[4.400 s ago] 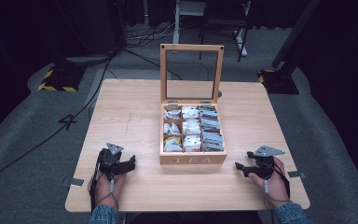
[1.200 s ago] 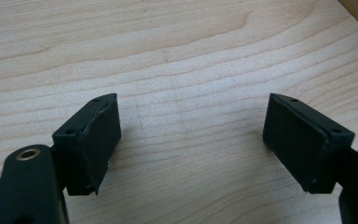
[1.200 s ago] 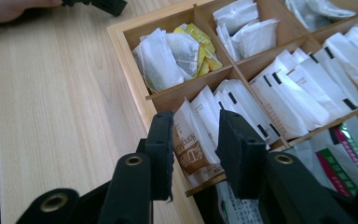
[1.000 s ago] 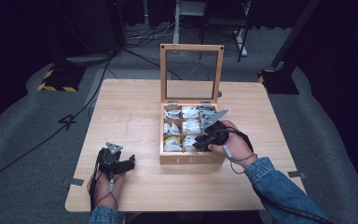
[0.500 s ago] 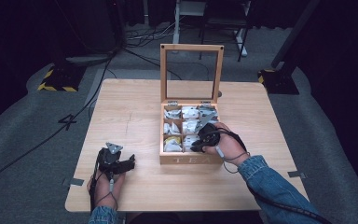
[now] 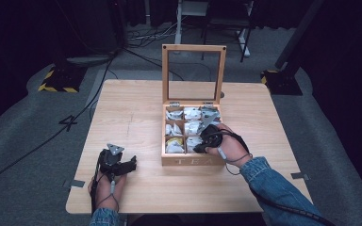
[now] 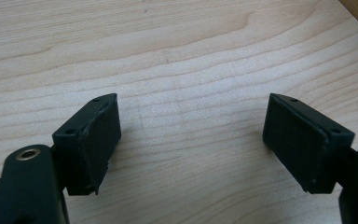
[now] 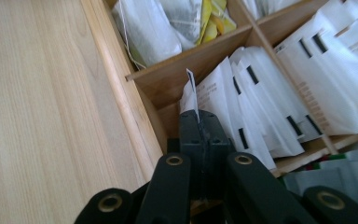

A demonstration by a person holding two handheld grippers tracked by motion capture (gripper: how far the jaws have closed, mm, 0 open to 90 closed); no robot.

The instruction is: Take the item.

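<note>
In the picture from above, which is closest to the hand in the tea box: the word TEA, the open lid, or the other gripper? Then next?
From the right gripper:
1. TEA lettering, just below, on the box front.
2. Left gripper, off to the left on the table.
3. Open lid, standing at the box's back.

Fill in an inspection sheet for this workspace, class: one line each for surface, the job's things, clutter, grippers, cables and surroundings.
Surface: pale wooden table, bare apart from the box.
Job's things: wooden tea box, lid upright, compartments holding white tea bags; one tea bag pinched at its edge.
Clutter: nothing seen.
Grippers: right gripper has just been closing, jaws now shut on the tea bag; left gripper open, resting on the table.
Cables: one trails from each gripper; more cross the floor.
Surroundings: dark room, grey floor, stands behind the table.
</note>
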